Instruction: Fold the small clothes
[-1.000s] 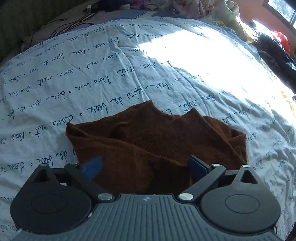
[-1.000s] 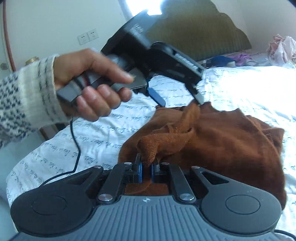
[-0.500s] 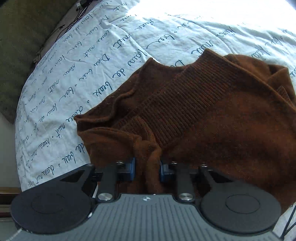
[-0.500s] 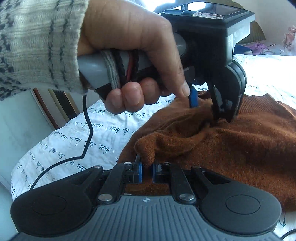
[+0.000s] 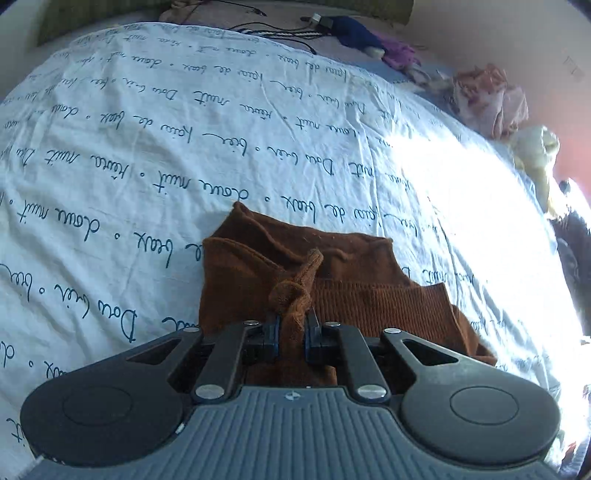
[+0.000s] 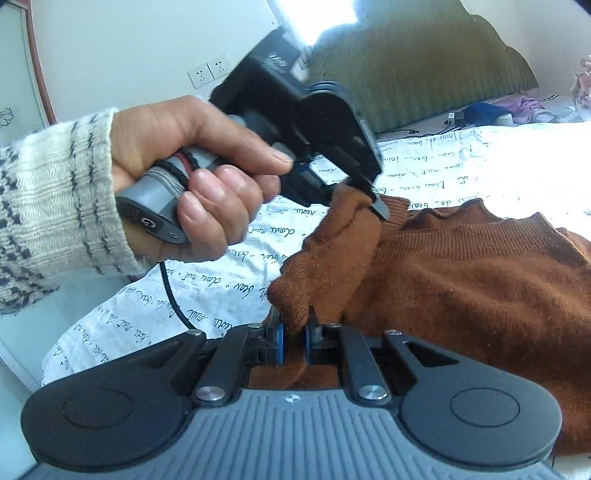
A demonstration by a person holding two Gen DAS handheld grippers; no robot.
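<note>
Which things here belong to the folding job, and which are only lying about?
Belong to the job:
- brown sweater
- left gripper, shut on the sweater
- right gripper, shut on the sweater
- printed sheet under it

Lying about:
- pink clothes
- blue and purple clothes
- cables
- green headboard

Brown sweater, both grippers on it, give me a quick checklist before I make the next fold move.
1. Left gripper shut on a bunched edge of the brown sweater: ok.
2. Right gripper shut on sweater fabric: ok.
3. Pinched fabric lifted off the printed bedsheet: ok.
4. Sweater lying flat for folding: not ok, rumpled near both grips.
5. Bare sheet beyond the sweater to lay it on: ok.
6. Which parts of the sweater are held: cannot tell.
</note>
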